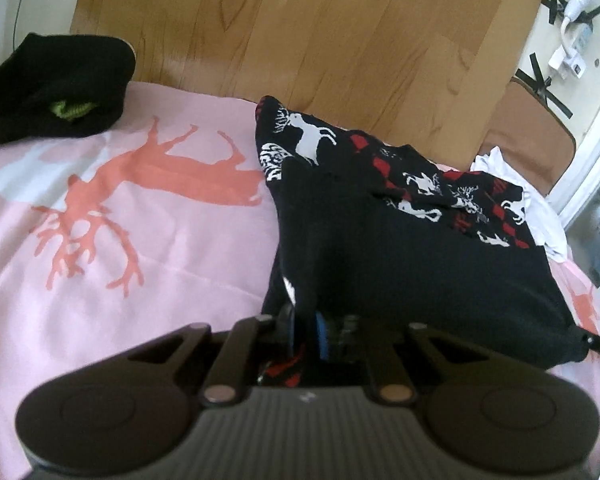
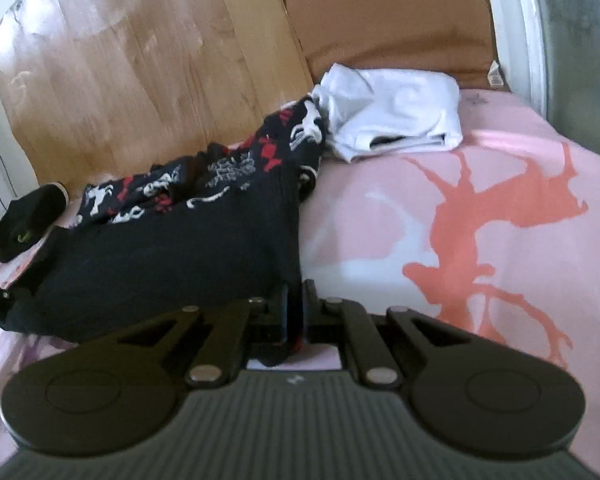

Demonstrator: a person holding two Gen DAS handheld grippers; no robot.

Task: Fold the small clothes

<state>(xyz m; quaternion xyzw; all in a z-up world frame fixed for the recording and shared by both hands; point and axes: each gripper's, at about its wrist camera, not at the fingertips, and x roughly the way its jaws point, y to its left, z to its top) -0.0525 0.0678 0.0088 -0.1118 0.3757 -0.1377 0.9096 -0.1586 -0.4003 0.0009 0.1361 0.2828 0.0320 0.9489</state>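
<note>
Both grippers — left [image 1: 304, 320], right [image 2: 296, 312] — jaws clamped on the near corners of the dark garment [image 1: 400, 248], holding its hem taut, likely for folding over the bed [image 1: 160, 272].

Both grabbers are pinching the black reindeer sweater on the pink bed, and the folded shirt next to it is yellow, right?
Not quite: the folded shirt is white, not yellow, as the right wrist view shows. The rest holds: the left gripper and the right gripper each have their jaws shut on an edge of the black reindeer sweater, which lies on the pink bed cover.
</note>
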